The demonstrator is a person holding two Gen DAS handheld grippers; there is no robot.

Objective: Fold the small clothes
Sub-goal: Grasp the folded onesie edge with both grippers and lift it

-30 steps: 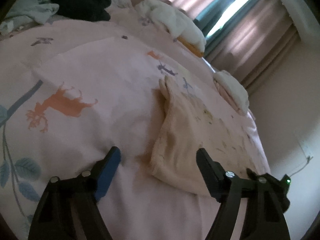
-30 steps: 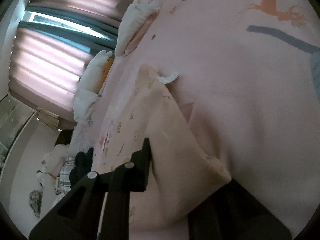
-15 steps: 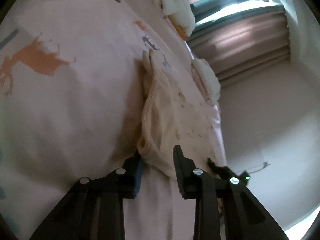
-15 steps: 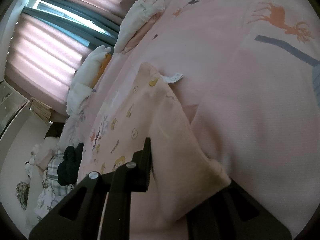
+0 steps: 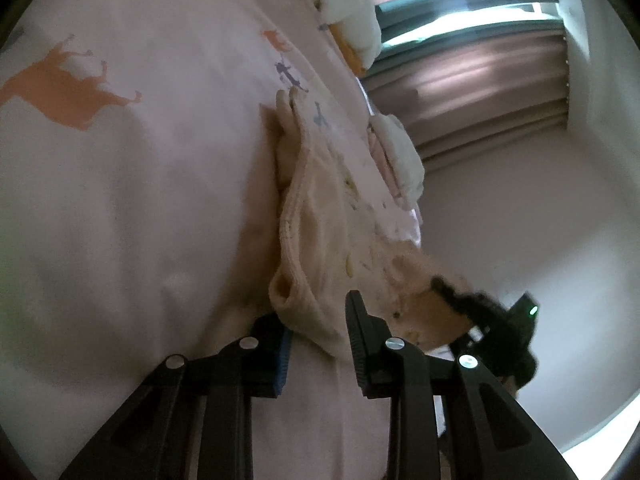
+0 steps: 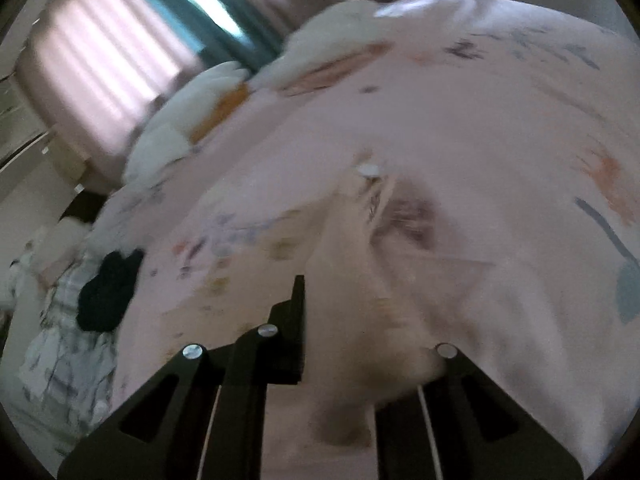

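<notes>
A small cream garment (image 5: 320, 240) with little printed figures lies on the pink bedspread (image 5: 140, 180). My left gripper (image 5: 316, 320) is shut on its near ribbed edge. My right gripper (image 6: 360, 352) is shut on the opposite end of the same garment (image 6: 352, 272) and lifts it off the bed; that view is blurred by motion. The right gripper also shows in the left wrist view (image 5: 480, 312), holding the raised corner.
White folded piles (image 5: 396, 156) and pillows (image 5: 352, 4) lie by the curtained window (image 5: 460, 40). A black garment (image 6: 108, 288) and a plaid cloth (image 6: 60, 344) lie at the bed's far end. The bedspread carries an orange deer print (image 5: 60, 88).
My left gripper closed on the garment's near edge. My right gripper lifted its end of the garment and swung up, so its view tilted and blurred.
</notes>
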